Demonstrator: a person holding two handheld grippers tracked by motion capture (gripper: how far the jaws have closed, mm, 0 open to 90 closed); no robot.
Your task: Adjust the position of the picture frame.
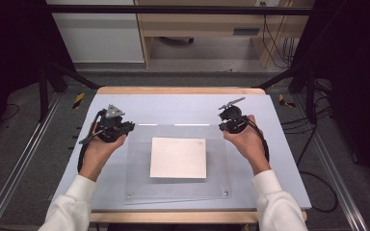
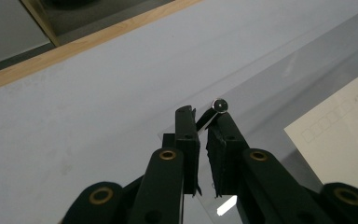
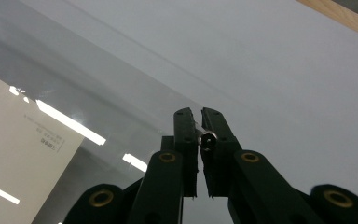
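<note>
While a cream rectangular sheet of paper [image 1: 178, 158] lies under a clear acrylic plate [image 1: 139, 187] on the pale grey table top [image 1: 270, 159], each hand holds a gripper at one of the plate's far corners. The left gripper [image 2: 204, 120] has its jaws nearly closed on the plate's corner beside a small round metal stud [image 2: 220, 105]. The right gripper [image 3: 196, 122] pinches the opposite far corner, its jaws drawn close around a similar stud [image 3: 209, 139]

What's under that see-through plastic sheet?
Under the clear sheet lies a cream card with small print, resting on the grey table. Whatever is beneath the card is hidden.
</note>
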